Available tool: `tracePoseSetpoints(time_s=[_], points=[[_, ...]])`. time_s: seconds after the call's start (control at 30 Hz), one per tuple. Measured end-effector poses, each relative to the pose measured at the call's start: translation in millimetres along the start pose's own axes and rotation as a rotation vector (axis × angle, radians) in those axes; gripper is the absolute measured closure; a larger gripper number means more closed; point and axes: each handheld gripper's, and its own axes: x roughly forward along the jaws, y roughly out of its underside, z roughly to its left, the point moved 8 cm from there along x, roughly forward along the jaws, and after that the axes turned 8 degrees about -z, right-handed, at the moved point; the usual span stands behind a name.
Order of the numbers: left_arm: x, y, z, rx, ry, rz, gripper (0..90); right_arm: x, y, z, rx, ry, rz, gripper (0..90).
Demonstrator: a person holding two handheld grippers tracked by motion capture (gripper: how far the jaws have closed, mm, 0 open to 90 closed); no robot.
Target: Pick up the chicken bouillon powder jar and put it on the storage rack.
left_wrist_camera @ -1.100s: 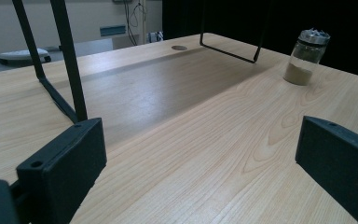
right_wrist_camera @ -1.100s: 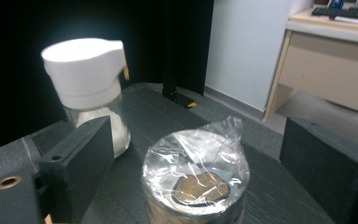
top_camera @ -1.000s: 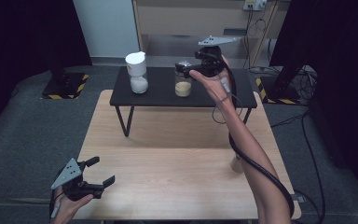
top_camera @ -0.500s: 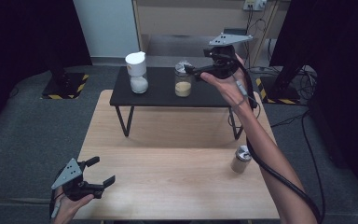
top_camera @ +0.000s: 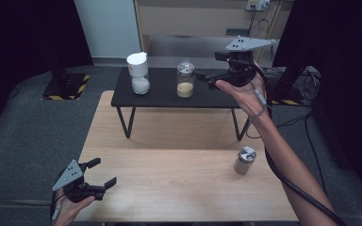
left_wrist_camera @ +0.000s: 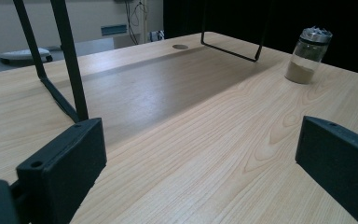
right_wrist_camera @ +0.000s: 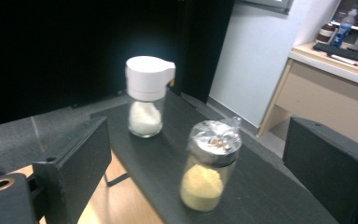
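the left gripper [top_camera: 96, 175] rests wide open and empty on the wooden table [top_camera: 179, 188]. on the black shelf [top_camera: 160, 96], the yellow spice jar [top_camera: 185, 79] looks light, glassy, slippery; grasp its body. beside it, the right gripper [top_camera: 206, 79] gapes empty.

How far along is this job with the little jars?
Two jars look placed on the black shelf: the white-lidded jar of white powder and the silver-capped jar of yellow powder. The right tongs hover open and empty beside it. The silver-capped jar of tan powder waits on the wooden table, probably next.
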Motion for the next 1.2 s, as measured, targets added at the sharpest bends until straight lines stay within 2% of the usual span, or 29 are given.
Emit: tracePoseSetpoints(time_s=[0.1, 0.3, 0.5, 0.67, 0.77, 0.83, 0.9, 1.2], points=[[0.0, 0.0, 0.1, 0.000, 0.000, -0.001, 0.5, -13.4, 6.3, 6.2, 0.001, -0.018, -0.003, 8.1], [0.1, -0.1, -0.1, 0.001, 0.000, 0.001, 0.5, -33.3, 18.1, 10.2, 0.001, -0.020, -0.020, 8.4], [0.1, -0.2, -0.4, 0.003, -0.002, 0.001, 0.5, -63.5, 37.1, 14.5, 0.031, -0.022, -0.045, 8.1], [0.1, -0.2, -0.4, 0.002, -0.002, 0.000, 0.5, -80.2, 46.9, 17.5, 0.042, -0.022, -0.060, 8.0], [0.0, -0.2, -0.4, 0.003, -0.003, -0.001, 0.5, -92.4, 53.2, 21.3, 0.029, -0.009, -0.064, 8.0], [-0.1, -0.3, -0.5, 0.004, -0.002, -0.002, 0.5, -100.8, 59.0, 22.8, 0.038, -0.012, -0.071, 8.0], [-0.3, -0.4, -0.6, 0.006, -0.003, -0.002, 0.5, -109.8, 65.8, 26.9, 0.017, 0.004, -0.058, 7.9], [-0.3, -0.4, -0.7, 0.006, -0.004, -0.002, 0.5, -135.9, 90.5, 33.9, 0.035, 0.009, -0.076, 7.9]])
